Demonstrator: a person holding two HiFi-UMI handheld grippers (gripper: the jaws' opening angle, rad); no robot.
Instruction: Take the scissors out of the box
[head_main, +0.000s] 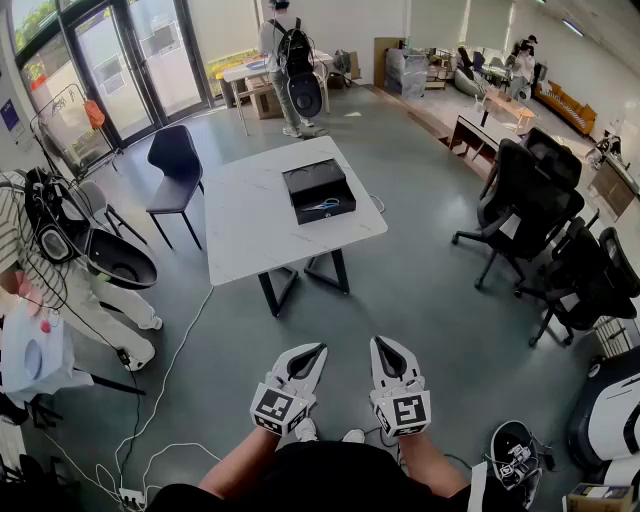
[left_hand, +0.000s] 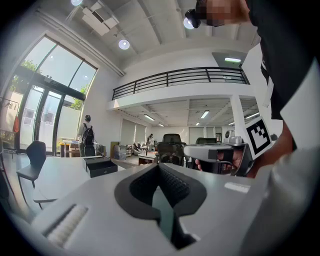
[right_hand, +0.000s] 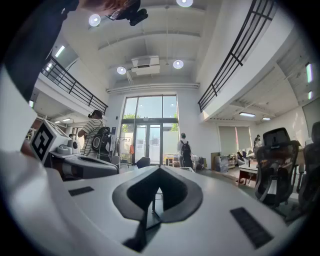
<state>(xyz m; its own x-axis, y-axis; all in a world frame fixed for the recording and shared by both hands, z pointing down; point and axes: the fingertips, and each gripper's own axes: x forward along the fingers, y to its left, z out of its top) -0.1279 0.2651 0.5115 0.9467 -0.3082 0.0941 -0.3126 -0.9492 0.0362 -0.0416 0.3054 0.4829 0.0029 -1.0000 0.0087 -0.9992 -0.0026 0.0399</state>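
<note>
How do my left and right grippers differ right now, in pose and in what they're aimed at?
The left gripper leans toward the right; the right gripper points nearly straight ahead. The left gripper view has the black box just left of its jaws; the right gripper view faces the glass doors, with no box showing. Both have jaws closed, hold nothing, and sit well short of the table.
</note>
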